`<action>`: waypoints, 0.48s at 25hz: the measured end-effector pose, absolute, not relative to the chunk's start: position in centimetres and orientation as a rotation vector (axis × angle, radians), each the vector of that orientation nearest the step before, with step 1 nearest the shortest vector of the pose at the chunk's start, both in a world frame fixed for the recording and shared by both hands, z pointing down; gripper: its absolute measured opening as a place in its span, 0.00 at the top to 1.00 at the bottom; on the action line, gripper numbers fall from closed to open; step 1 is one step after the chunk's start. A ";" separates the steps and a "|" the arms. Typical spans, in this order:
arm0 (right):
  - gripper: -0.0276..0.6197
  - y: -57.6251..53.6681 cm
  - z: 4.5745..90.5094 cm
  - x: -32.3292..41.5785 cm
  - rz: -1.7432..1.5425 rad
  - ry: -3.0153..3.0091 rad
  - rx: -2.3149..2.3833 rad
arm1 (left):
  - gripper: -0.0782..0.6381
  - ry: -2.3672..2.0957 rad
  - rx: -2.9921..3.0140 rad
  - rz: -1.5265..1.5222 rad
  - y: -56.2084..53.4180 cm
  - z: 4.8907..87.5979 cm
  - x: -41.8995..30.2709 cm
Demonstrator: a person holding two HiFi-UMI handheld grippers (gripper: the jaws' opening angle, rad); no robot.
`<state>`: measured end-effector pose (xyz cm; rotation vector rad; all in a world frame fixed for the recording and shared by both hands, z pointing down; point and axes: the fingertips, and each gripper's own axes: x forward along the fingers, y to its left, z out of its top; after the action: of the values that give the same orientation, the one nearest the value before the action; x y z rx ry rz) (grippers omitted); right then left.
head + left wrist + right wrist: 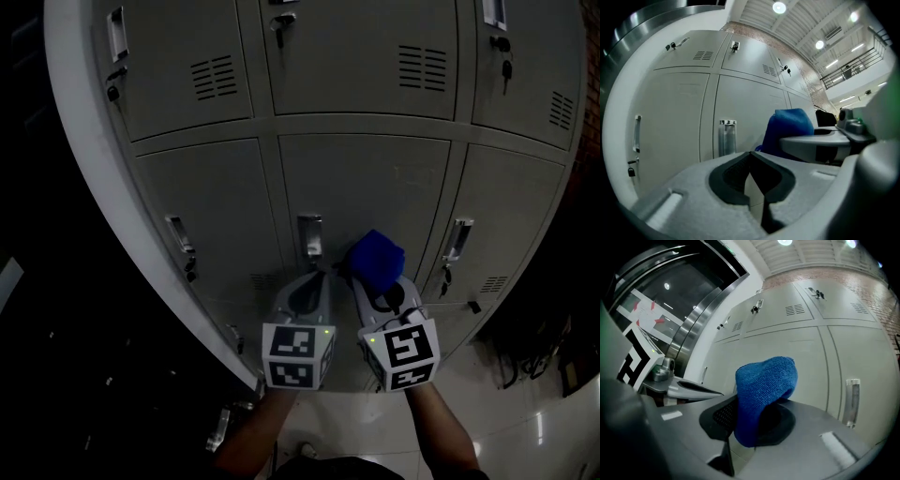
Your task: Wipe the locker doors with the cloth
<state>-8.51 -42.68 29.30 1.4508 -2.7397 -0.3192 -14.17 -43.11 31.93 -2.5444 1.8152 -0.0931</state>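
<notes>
Reaching in from the bottom edge of the head view, a person's forearms (441, 427) hold two grippers side by side, marker cubes nearest the camera. The left gripper (317, 277) has its jaws pressed together with nothing between them. Just beside it, the right gripper (364, 279) pinches a blue cloth (764, 392); the fabric bunches up in a rounded fold above the jaws and droops down over the dark pads. Both tools point at a bank of grey locker doors (366, 183). The cloth sits in front of the middle door of the lower row, just right of that door's chrome handle (309, 234); whether the fabric touches the metal cannot be told. Similar handles mark the neighbouring doors on either side. Higher up, a second row of doors carries louvred vents (423, 67) and small locks (282, 21). Beyond the lockers, the left gripper view takes in a strip of brick wall (797, 58) and round ceiling lamps (778, 6) glowing overhead.
</notes>
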 end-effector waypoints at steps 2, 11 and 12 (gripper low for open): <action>0.85 -42.6 30.3 -10.8 -0.316 -2.764 1.389 | 0.88 1.851 -2.514 -0.106 -42.8 32.3 -15.6; 0.85 -43.4 34.0 -19.4 -0.290 -2.820 1.183 | 0.88 2.005 -2.410 -0.128 -41.4 34.2 -21.6; 0.85 -43.6 34.3 -19.8 -0.284 -2.818 1.174 | 0.88 2.011 -2.413 -0.126 -41.4 34.3 -21.9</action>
<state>-19.85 -43.60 34.27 1.1741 -2.8180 -0.2845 -21.93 -41.42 34.31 -2.4129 2.0109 -0.1261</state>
